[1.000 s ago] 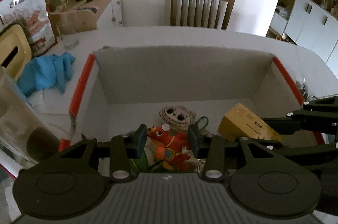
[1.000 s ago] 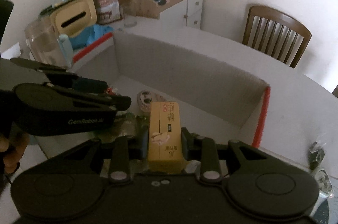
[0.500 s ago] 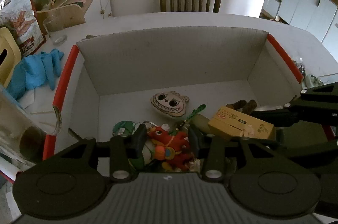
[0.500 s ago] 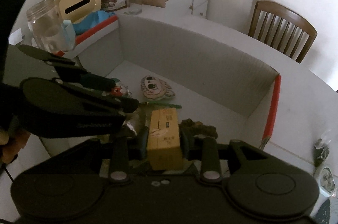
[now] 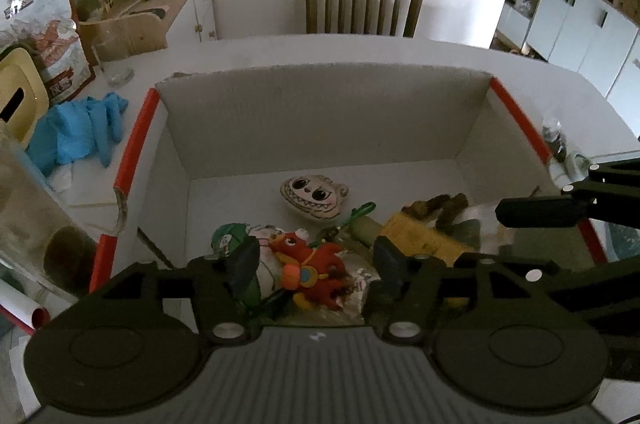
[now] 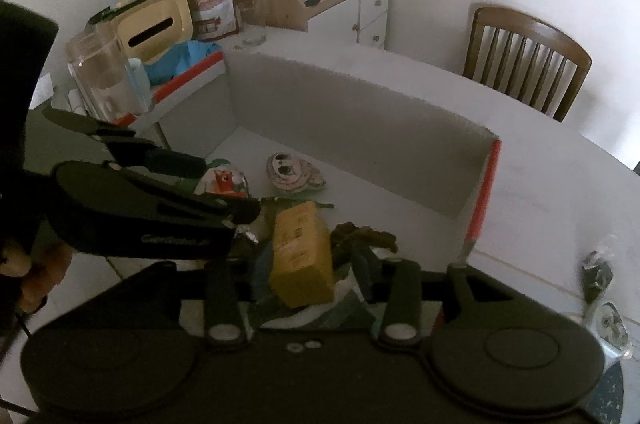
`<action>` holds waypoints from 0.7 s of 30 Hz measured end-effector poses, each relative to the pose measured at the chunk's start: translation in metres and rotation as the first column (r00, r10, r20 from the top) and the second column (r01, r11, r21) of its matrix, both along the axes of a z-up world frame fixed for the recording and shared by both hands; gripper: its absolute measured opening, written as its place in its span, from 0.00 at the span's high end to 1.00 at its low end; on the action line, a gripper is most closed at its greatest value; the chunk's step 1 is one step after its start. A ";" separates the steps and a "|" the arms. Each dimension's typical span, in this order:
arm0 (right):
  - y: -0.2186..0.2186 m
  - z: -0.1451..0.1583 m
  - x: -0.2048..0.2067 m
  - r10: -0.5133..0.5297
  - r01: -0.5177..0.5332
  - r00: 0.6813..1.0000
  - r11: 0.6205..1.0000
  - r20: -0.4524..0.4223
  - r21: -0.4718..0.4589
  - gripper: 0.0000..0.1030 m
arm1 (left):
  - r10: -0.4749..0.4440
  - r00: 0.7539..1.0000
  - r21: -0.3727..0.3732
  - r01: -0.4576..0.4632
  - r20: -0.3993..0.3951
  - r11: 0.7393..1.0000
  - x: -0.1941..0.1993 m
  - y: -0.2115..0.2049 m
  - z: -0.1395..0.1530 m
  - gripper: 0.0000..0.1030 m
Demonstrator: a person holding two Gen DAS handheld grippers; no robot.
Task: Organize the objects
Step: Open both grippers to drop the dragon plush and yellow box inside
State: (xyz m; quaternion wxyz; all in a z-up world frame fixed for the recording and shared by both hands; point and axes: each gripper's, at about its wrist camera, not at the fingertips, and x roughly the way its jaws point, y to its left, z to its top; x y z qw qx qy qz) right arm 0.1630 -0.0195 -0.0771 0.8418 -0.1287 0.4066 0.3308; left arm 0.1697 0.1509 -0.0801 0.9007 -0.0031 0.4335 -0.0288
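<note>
An open cardboard box with red-taped edges sits on the white table. Inside lie a red plush toy, a round monster-face pouch, a yellow carton and a brown lumpy item. My left gripper hangs over the red toy, its jaws opening wide with the toy lying loose between them. My right gripper hovers over the yellow carton. Its jaws are opening too, with a gap beside the carton. Each gripper also shows in the other's view.
Left of the box are a blue cloth, a clear jar, a yellow tissue box and a drinking glass. A wooden chair stands behind the table. Small metal items lie right of the box.
Both grippers' jaws have spread apart. The red toy and the yellow carton, gripped a second ago, now lie loose on the box floor among the other things.
</note>
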 end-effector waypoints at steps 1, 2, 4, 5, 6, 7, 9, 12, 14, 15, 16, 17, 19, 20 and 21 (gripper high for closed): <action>-0.002 0.002 -0.001 -0.001 0.001 1.000 1.000 0.002 0.006 0.58 | 0.001 1.000 -0.003 -0.001 0.007 1.000 -0.002 0.000 0.002 0.37; -0.005 0.004 -0.002 -0.003 0.003 1.000 1.000 0.003 0.012 0.57 | 0.001 1.000 -0.005 -0.001 0.013 1.000 -0.003 -0.001 0.005 0.37; -0.011 0.009 -0.004 -0.009 0.009 1.000 1.000 0.005 0.025 0.54 | 0.003 1.000 -0.007 -0.003 0.023 1.000 -0.007 -0.002 0.010 0.37; -0.014 0.012 -0.005 -0.012 0.012 1.000 0.999 0.009 0.031 0.54 | 0.004 1.000 -0.008 -0.003 0.028 1.000 -0.009 -0.003 0.013 0.37; -0.016 0.014 -0.005 -0.016 0.016 1.000 0.999 0.010 0.036 0.54 | 0.002 0.999 -0.010 -0.002 0.035 1.000 -0.011 -0.004 0.015 0.37; -0.020 0.016 -0.006 -0.019 0.019 1.000 0.999 0.010 0.043 0.54 | -0.001 0.999 -0.010 0.001 0.042 1.000 -0.013 -0.005 0.018 0.37; -0.027 0.022 -0.008 -0.023 0.023 1.000 0.998 0.013 0.058 0.53 | -0.005 0.998 -0.006 0.006 0.058 1.000 -0.018 -0.008 0.024 0.36; -0.038 0.030 -0.012 -0.030 0.028 0.999 0.996 0.019 0.083 0.50 | -0.010 0.997 -0.002 0.011 0.083 1.000 -0.024 -0.014 0.034 0.29; -0.047 0.036 -0.017 -0.035 0.032 0.999 0.994 0.030 0.104 0.39 | -0.015 0.995 -0.002 0.015 0.102 1.000 -0.029 -0.018 0.040 0.29; -0.051 0.039 -0.020 -0.037 0.032 0.999 0.993 0.038 0.116 0.39 | -0.015 0.994 0.000 0.016 0.106 1.000 -0.031 -0.021 0.042 0.29; -0.056 0.041 -0.022 -0.037 0.031 0.998 0.992 0.044 0.123 0.39 | -0.015 0.994 0.001 0.015 0.112 1.000 -0.033 -0.023 0.045 0.29; -0.060 0.044 -0.024 -0.036 0.030 0.998 0.991 0.048 0.127 0.38 | -0.015 0.993 0.000 0.015 0.118 1.000 -0.035 -0.026 0.048 0.28; -0.069 0.049 -0.028 -0.037 0.030 0.998 0.990 0.053 0.141 0.34 | -0.013 0.991 -0.005 0.014 0.132 1.000 -0.039 -0.031 0.053 0.22; -0.074 0.052 -0.030 -0.041 0.032 0.998 0.988 0.056 0.149 0.29 | -0.011 0.990 -0.007 0.013 0.141 1.000 -0.041 -0.034 0.056 0.20; -0.080 0.055 -0.032 -0.046 0.036 0.997 0.987 0.061 0.159 0.28 | -0.011 0.989 -0.010 0.013 0.149 1.000 -0.043 -0.038 0.059 0.20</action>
